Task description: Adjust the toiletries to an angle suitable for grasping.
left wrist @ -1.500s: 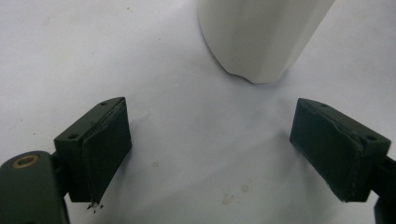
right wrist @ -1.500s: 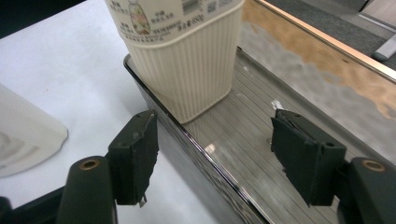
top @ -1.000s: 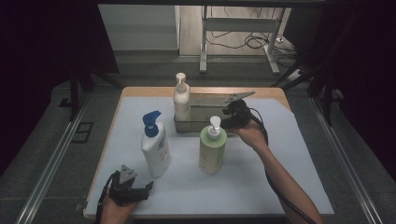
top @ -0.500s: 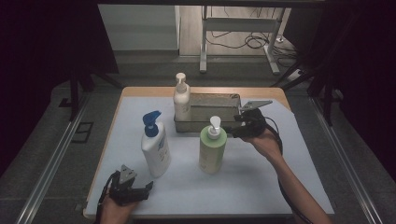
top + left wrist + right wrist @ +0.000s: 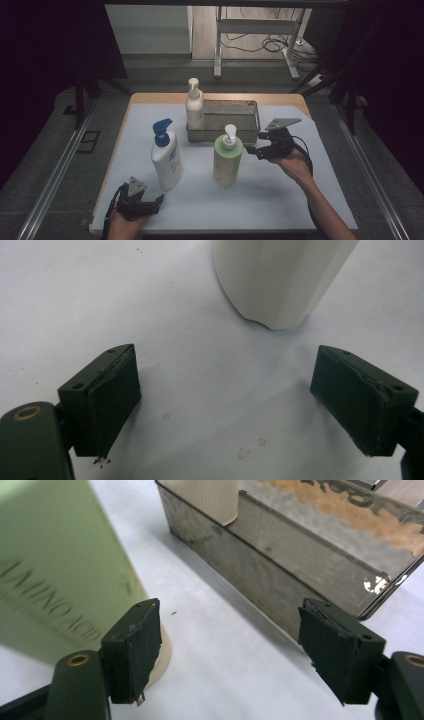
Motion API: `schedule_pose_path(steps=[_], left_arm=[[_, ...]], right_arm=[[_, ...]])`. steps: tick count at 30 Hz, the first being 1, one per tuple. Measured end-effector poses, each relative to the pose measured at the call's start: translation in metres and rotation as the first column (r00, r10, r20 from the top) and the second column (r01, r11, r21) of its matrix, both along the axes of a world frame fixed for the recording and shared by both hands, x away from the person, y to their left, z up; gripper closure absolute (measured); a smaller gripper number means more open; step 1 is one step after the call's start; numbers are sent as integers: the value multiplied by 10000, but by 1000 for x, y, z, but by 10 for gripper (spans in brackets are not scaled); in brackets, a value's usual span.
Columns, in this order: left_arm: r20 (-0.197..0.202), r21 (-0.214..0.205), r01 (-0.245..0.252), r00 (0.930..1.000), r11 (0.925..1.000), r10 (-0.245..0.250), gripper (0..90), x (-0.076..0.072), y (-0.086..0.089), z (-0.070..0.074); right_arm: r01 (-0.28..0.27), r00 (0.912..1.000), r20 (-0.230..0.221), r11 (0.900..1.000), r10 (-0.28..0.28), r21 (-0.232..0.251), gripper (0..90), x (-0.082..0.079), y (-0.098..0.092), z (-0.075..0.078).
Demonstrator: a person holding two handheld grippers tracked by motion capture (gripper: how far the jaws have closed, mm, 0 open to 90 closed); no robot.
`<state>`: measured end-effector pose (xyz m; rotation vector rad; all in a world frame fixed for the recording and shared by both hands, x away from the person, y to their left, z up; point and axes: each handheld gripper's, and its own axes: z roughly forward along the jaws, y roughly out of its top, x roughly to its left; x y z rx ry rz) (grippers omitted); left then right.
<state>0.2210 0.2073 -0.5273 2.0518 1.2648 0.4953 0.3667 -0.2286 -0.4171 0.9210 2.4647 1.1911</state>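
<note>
Lettering on green bottle (image 5: 60, 580), legible beside right hand-held gripper (image 5: 230, 645)

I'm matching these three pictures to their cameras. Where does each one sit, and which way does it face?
High view: above the person's side, looking forward and down on the table; both forearms, left claw, right claw.
Left gripper view: rides the left claw, aimed low at the white bottle; open jaws.
Right gripper view: rides the right claw, facing green bottle and metal tray; jaws have just been opening, nothing between.
Shared: the high view also shows both bottles and tray.
</note>
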Motion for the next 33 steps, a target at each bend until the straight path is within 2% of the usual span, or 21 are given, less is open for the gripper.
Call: schedule_pose_path(steps=[7,16,25,30,33], left_arm=[[2,-2,-6,10000,10000,6,121,0,0,0],[6,-5,-15,10000,10000,15,121,0,0,0],[9,-3,-17,10000,10000,17,121,0,0,0],[11,-5,-17,10000,10000,17,121,0,0,0],[16,4,-11,10000,10000,11,121,0,0,0]], right_arm=[[-169,9999,-5,9998,169,-84,235,-14,-5,-4],[-579,9981,-229,9983,577,-95,176,-33,-3,-9],[-1078,9940,-195,9942,1076,-70,125,-50,7,-9],[-1375,9900,-350,9902,1366,-242,18,-54,19,-13],[-1516,9878,-410,9881,1505,-248,0,-55,26,-15]])
